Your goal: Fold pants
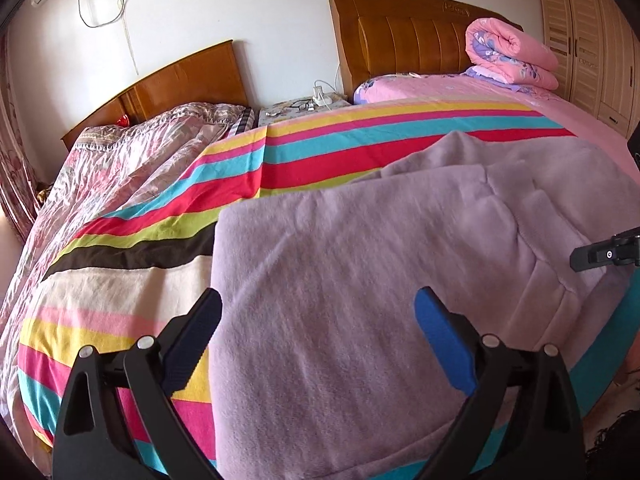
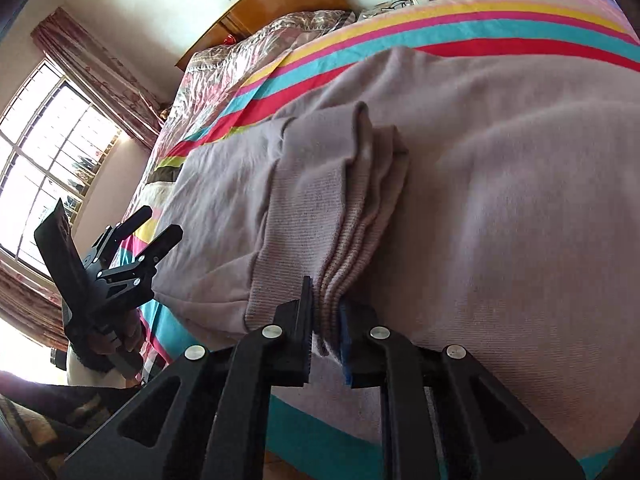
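Mauve fleece pants lie folded over on a striped sheet on the bed. My left gripper is open and empty, its jaws spread above the near left part of the pants; it also shows in the right wrist view, held off the bed's near edge. My right gripper is shut on the ribbed cuffs of the pants, stacked in several layers on top of the pants. Part of the right gripper shows at the right edge of the left wrist view.
A second bed with a floral quilt stands to the left, a nightstand between the headboards. A rolled pink quilt lies at the head of this bed. A wardrobe stands far right, a window to the left.
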Demonstrator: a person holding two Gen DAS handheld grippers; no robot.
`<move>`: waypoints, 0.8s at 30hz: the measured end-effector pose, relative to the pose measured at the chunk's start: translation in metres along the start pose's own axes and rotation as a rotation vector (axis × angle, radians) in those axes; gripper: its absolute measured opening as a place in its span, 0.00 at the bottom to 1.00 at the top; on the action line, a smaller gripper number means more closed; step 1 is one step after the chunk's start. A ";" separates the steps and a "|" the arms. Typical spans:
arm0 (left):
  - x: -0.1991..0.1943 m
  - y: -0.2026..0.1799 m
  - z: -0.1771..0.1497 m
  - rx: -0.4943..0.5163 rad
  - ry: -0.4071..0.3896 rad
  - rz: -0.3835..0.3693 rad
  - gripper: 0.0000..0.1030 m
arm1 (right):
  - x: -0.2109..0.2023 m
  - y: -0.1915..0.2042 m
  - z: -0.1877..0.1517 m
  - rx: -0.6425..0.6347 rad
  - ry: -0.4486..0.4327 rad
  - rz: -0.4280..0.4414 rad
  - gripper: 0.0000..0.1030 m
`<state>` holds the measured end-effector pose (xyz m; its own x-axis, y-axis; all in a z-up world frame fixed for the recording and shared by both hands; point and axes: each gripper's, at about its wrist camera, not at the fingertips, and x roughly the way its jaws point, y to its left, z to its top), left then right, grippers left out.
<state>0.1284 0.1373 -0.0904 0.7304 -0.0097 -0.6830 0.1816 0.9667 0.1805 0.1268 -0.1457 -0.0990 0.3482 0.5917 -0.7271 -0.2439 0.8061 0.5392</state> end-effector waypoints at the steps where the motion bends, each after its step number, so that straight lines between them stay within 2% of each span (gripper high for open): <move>1: 0.005 -0.003 -0.003 0.010 0.022 0.002 0.94 | 0.000 0.000 0.000 0.003 -0.005 0.006 0.14; 4: 0.006 -0.005 -0.007 0.024 0.030 0.008 0.94 | -0.003 0.001 0.002 -0.006 -0.005 0.001 0.14; 6: 0.003 -0.001 -0.003 0.020 0.023 0.022 0.94 | -0.003 0.003 0.003 -0.032 -0.006 -0.033 0.17; 7: 0.000 0.002 0.001 0.018 0.013 0.025 0.94 | -0.007 0.006 0.003 -0.068 -0.017 -0.066 0.28; 8: -0.004 0.006 0.006 0.012 0.001 0.020 0.94 | -0.012 0.010 0.005 -0.102 -0.047 -0.114 0.46; 10: -0.009 0.014 0.022 -0.012 -0.019 -0.003 0.96 | -0.024 0.020 0.012 -0.173 -0.124 -0.161 0.73; 12: -0.007 0.020 0.040 -0.038 -0.026 -0.029 0.98 | -0.026 0.037 0.025 -0.265 -0.178 -0.167 0.73; 14: 0.001 0.020 0.056 -0.043 -0.022 -0.057 0.98 | -0.018 0.057 0.038 -0.373 -0.195 -0.191 0.73; 17: 0.024 0.012 0.073 -0.032 -0.002 -0.108 0.98 | 0.013 0.078 0.052 -0.498 -0.148 -0.179 0.73; 19: 0.048 0.009 0.074 -0.031 0.038 -0.113 0.98 | 0.039 0.081 0.055 -0.538 -0.090 -0.202 0.73; 21: 0.074 0.012 0.067 -0.047 0.109 -0.061 0.98 | 0.060 0.071 0.054 -0.539 -0.040 -0.274 0.72; 22: 0.083 0.016 0.062 -0.073 0.129 -0.073 0.98 | 0.062 0.065 0.052 -0.544 -0.050 -0.281 0.72; 24: 0.084 0.023 0.060 -0.104 0.122 -0.090 0.98 | 0.056 0.059 0.047 -0.536 -0.065 -0.237 0.72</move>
<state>0.2331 0.1430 -0.1016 0.6276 -0.0727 -0.7751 0.1691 0.9846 0.0445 0.1748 -0.0659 -0.0878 0.4999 0.4063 -0.7649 -0.5702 0.8191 0.0625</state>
